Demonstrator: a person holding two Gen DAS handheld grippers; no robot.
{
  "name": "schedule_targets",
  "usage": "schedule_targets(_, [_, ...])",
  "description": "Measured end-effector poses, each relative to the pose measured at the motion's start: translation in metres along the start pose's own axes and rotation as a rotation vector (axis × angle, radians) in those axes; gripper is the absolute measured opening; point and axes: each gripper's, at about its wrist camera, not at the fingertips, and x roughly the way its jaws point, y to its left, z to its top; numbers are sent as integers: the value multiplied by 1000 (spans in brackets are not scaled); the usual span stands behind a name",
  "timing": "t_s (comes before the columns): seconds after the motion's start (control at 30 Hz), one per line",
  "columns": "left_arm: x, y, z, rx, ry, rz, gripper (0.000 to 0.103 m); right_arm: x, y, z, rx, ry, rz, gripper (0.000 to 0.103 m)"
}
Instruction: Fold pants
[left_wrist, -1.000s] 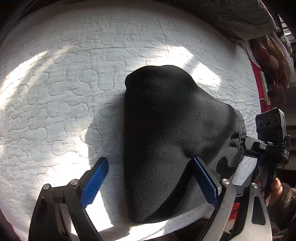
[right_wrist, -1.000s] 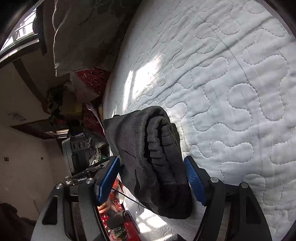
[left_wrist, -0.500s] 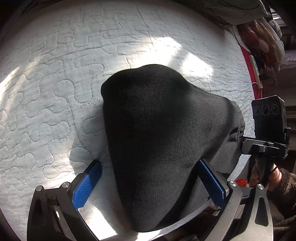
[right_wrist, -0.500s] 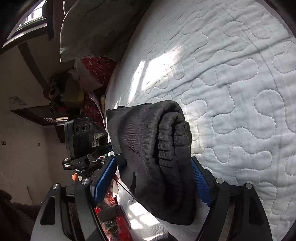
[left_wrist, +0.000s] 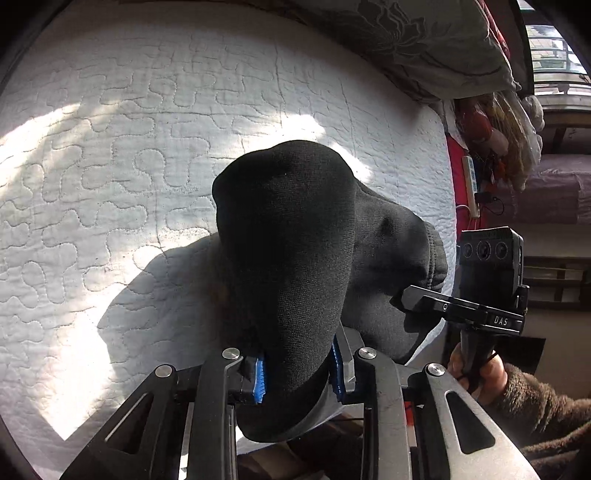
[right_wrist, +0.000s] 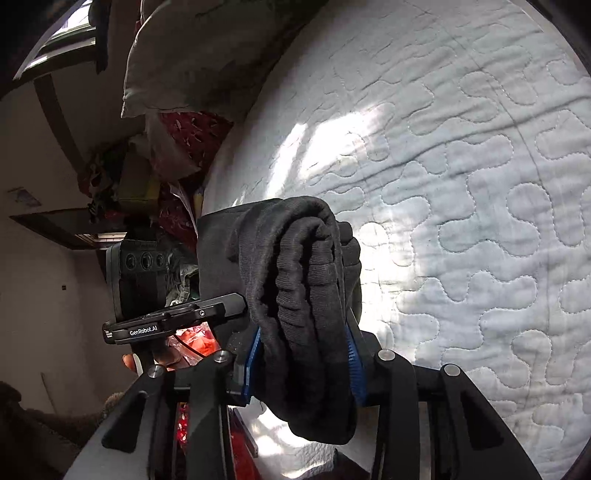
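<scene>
The black pants (left_wrist: 291, 251) are folded into a thick bundle near the edge of a white quilted bed (left_wrist: 147, 147). My left gripper (left_wrist: 297, 373) is shut on one end of the bundle. My right gripper (right_wrist: 301, 363) is shut on the ribbed waistband end (right_wrist: 299, 266), where several layers are stacked. The right gripper also shows at the right of the left wrist view (left_wrist: 461, 306), and the left gripper at the left of the right wrist view (right_wrist: 173, 321). The blue pads (left_wrist: 260, 376) press into the cloth.
A grey patterned pillow (left_wrist: 424, 40) lies at the head of the bed. Beyond the bed edge are red bedding and clutter (left_wrist: 491, 140), with a power strip (left_wrist: 471, 181) hanging there. The quilt (right_wrist: 461, 184) stretches away to the far side, partly sunlit.
Both grippers have closed from wide open onto the ends of the folded pants. The bundle is bunched up narrower between the pads.
</scene>
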Motion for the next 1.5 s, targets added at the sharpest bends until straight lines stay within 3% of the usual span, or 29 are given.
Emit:
schedule_targets(0.13, [-32, 2, 14, 7, -72, 81, 25, 12, 31, 16, -60, 20, 4, 39])
schedule_targets(0.3, [-51, 22, 54, -32, -145, 179, 27, 32, 55, 58, -106, -12, -1, 42])
schedule_targets(0.37, [-38, 28, 69, -49, -143, 241, 29, 46, 56, 74, -109, -21, -46, 42])
schedule_targets(0.47, [-11, 39, 86, -65, -105, 352, 39, 68, 50, 87, -148, -34, -222, 42])
schedule_targets(0.5, [-6, 41, 89, -78, -105, 356, 45, 71, 47, 89, -155, -41, -289, 42])
schedule_targets(0.6, [-7, 41, 91, -82, -123, 359, 53, 68, 49, 86, -186, -74, -342, 42])
schedule_targets(0.63, [-6, 37, 89, -78, -129, 374, 61, 65, 52, 84, -205, -84, -369, 48])
schedule_targets(0.73, [-11, 33, 75, -70, -135, 393, 71, 47, 46, 79, -168, -100, -362, 52])
schedule_targets(0.83, [-21, 36, 69, -91, -137, 419, 73, 28, 36, 72, -85, -119, -358, 57])
schedule_targets(1.0, [-43, 14, 52, -107, -155, 541, 73, 7, 77, 56, -144, -152, -467, 57])
schedule_targets(1.07, [-51, 2, 41, -113, -160, 578, 73, 0, 106, 46, -183, -157, -534, 63])
schedule_targets(1.17, [-64, -22, 26, -114, -160, 633, 73, -14, 151, 24, -239, -179, -642, 80])
schedule_targets(1.2, [-69, -31, 18, -115, -170, 643, 73, -20, 163, 18, -245, -188, -695, 90])
schedule_targets(1.23, [-74, -41, 12, -114, -182, 647, 74, -27, 174, 10, -245, -205, -740, 98])
schedule_targets(1.3, [-86, -56, -1, -118, -205, 635, 74, -39, 191, -4, -231, -229, -766, 102])
schedule_targets(1.5, [-133, -96, -32, -131, -274, 563, 79, -58, 221, -33, -186, -196, -758, 102])
